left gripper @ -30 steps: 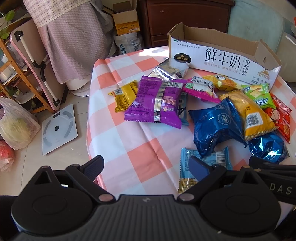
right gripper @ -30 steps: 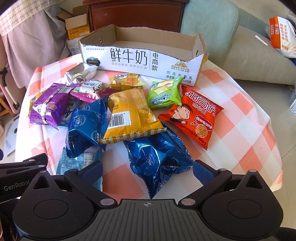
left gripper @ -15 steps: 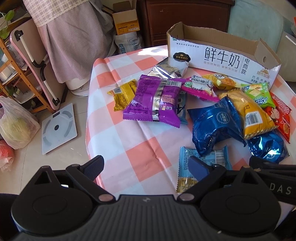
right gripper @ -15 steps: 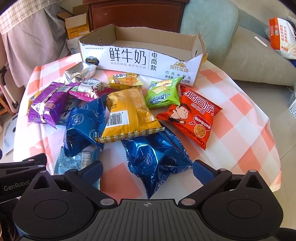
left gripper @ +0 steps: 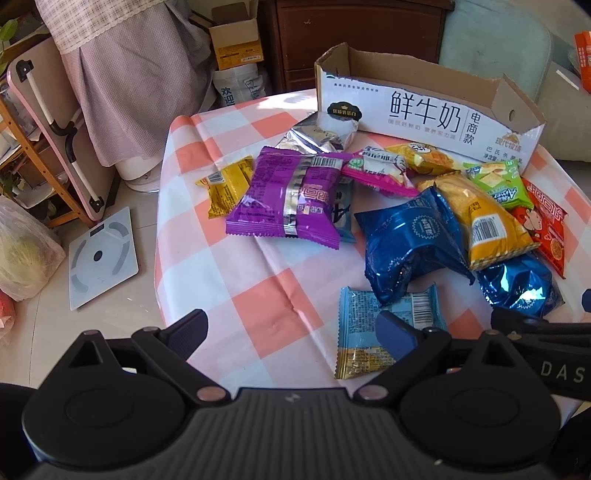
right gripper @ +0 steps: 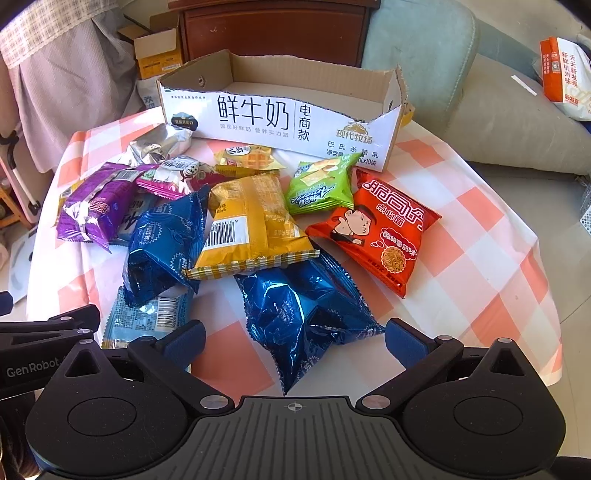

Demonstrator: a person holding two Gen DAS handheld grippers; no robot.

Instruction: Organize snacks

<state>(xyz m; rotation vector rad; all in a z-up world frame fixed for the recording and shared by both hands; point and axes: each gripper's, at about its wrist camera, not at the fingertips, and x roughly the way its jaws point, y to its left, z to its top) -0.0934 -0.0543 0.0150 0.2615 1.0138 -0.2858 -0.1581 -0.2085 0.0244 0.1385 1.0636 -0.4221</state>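
Several snack packets lie on a round table with a pink-and-white checked cloth (left gripper: 258, 295). An open white cardboard box (right gripper: 280, 114) stands at the far side, empty as far as I see. My left gripper (left gripper: 295, 328) is open above the table's near edge, with a light-blue packet (left gripper: 369, 332) by its right finger. My right gripper (right gripper: 293, 338) is open over a shiny blue bag (right gripper: 306, 314). Beyond it lie a yellow bag (right gripper: 255, 221), a red noodle packet (right gripper: 380, 229), a green packet (right gripper: 321, 184), another blue bag (right gripper: 166, 240) and a purple packet (left gripper: 291, 195).
A bathroom scale (left gripper: 101, 254) lies on the floor left of the table, beside a pink folded frame (left gripper: 55, 122) and a plastic bag (left gripper: 22, 251). A dark wooden cabinet (left gripper: 351, 29) and a light-green cushioned seat (right gripper: 424, 48) stand behind the box.
Both grippers have crept slightly forward over the table. Both stay open, and no packet has moved.
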